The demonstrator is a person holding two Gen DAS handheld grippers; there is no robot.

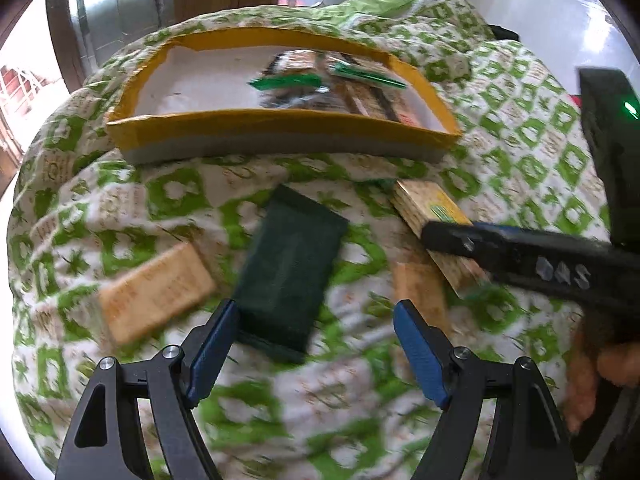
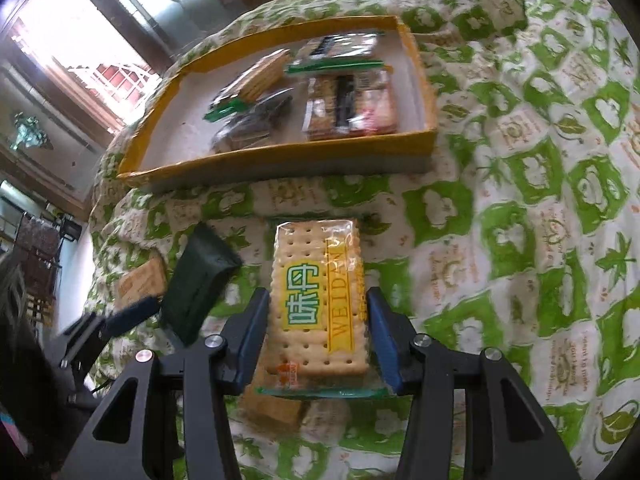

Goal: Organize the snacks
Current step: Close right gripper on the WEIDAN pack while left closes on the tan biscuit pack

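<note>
My right gripper [image 2: 316, 332] is pinching the cracker pack [image 2: 318, 296] by its edges, held over the bedspread short of the yellow-rimmed tray [image 2: 280, 162]. Left gripper [image 1: 316, 344] is spread empty (green packet [image 1: 288, 276] below). Slippery wrapper might slide out mid-carry.

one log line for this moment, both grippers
right hand-held gripper: shut on cracker pack | left hand-held gripper: open over dark green packet | yellow-rimmed box: holds snacks
</note>
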